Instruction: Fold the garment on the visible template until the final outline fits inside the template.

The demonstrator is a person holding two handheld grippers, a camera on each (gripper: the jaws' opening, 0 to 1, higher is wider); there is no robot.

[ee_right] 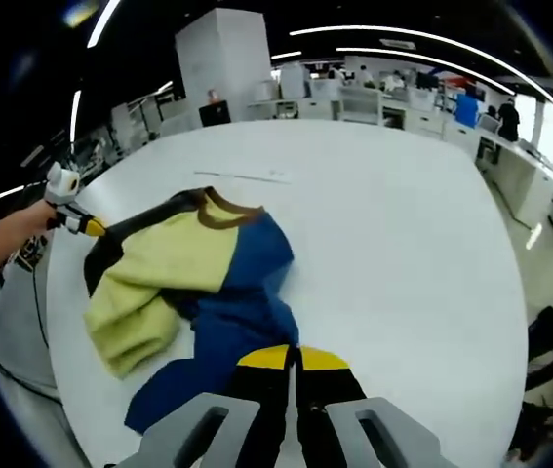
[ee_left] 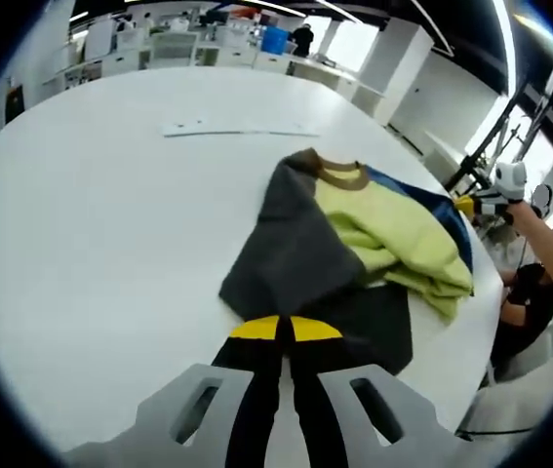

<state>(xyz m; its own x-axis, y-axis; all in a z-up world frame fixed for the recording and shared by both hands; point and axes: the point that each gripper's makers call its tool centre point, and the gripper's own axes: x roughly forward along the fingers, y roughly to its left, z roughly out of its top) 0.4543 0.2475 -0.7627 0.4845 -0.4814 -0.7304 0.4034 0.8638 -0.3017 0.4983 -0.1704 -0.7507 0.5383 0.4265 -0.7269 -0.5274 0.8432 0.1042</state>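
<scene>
both tongs closed above garment

The left gripper view looks from low over the white table, along its own jaws, toward the garment close ahead, its dark grey side nearest. The right gripper view faces the same garment from the opposite, blue side, equally near. Both views share the garment and tabletop.
</scene>
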